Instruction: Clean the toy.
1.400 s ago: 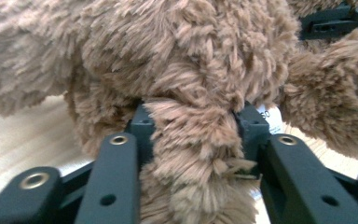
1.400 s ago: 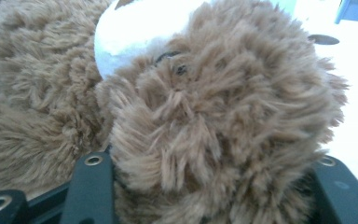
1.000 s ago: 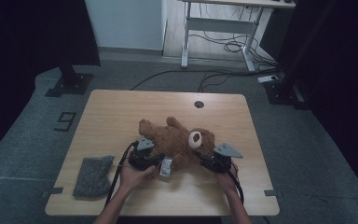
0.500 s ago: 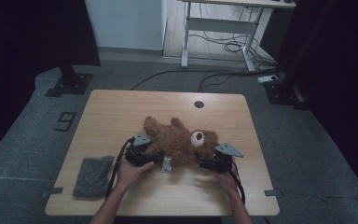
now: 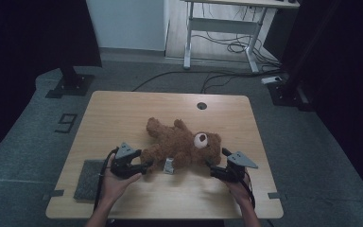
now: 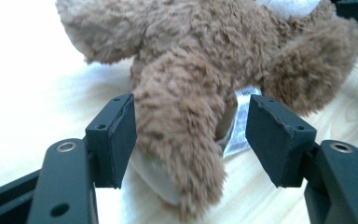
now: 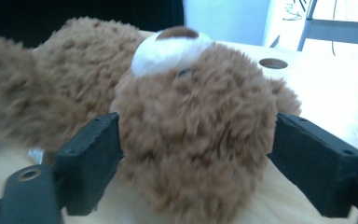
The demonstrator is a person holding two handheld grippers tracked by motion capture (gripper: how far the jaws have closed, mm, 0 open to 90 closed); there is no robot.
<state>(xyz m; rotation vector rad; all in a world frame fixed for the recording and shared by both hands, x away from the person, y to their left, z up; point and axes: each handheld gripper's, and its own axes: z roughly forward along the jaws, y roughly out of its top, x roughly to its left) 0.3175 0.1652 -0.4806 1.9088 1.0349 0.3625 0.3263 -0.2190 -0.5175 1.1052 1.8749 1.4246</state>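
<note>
A brown teddy bear [image 5: 184,144] lies on its back on the wooden table [image 5: 123,113], head toward the right. My left gripper [image 5: 144,166] sits at the bear's near leg. Its jaws have just been opening and stand wide around that leg [image 6: 182,140], with a clear gap at the right-hand pad [image 6: 272,135]. My right gripper [image 5: 211,168] is at the bear's head [image 7: 196,121]. Its jaws have just closed a little but still stand wide. The head sits between them, and its fur only brushes the pads.
A white tag [image 5: 169,165] sticks out from under the bear between the two grippers. A grey cloth [image 5: 89,179] lies at the table's near left corner. A round cable hole [image 5: 202,105] is near the far edge. A metal desk frame [image 5: 222,28] stands beyond the table.
Both grippers have let go and opened. The left hand has pulled back to the left and the right hand back to the right, while the bear has settled slightly.
</note>
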